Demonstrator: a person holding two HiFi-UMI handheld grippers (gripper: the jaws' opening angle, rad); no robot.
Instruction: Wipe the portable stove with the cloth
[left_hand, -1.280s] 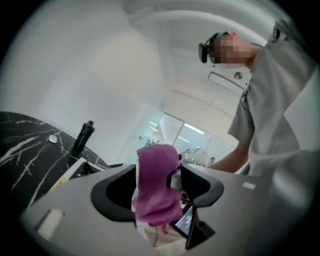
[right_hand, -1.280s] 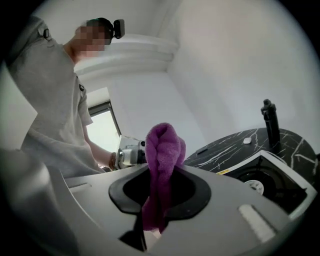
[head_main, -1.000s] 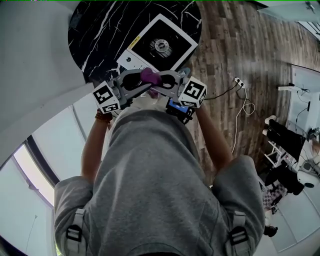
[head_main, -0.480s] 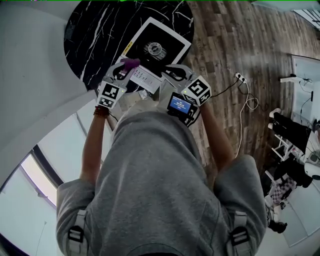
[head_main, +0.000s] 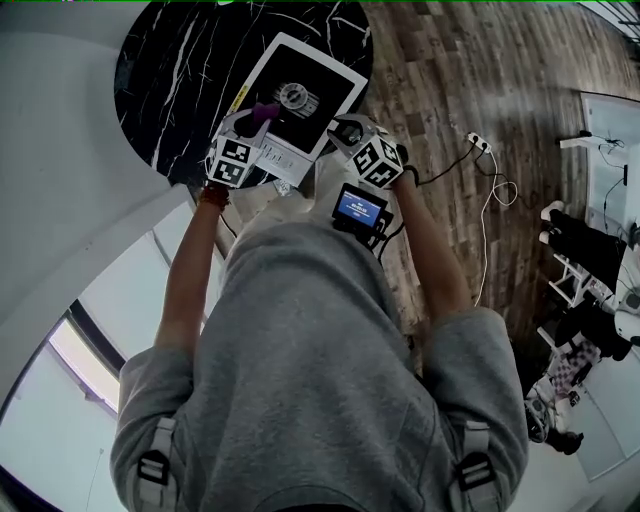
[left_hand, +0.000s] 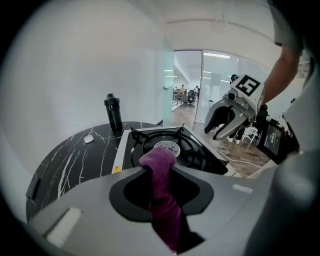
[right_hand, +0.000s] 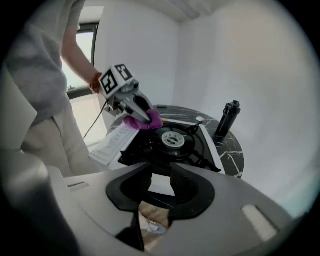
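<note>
The left gripper had just closed on the purple cloth, pinching it between both jaws. In the head view the cloth hung over the portable stove's 8 o'clock edge. The right gripper, at the stove's 5 o'clock, had just spread its jaws, with nothing between them. The stove sat on the black marble table — in the left gripper view a black bottle stood at its 10 o'clock.

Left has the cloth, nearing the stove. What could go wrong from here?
1. The cloth is bunched in the left gripper, whose jaws have just been closing on it. It may snag on the grate and pull out.
2. The stove sits at the table edge. The right gripper, jaws just opened and empty, isn't bracing it, so wiping could shift it.
</note>
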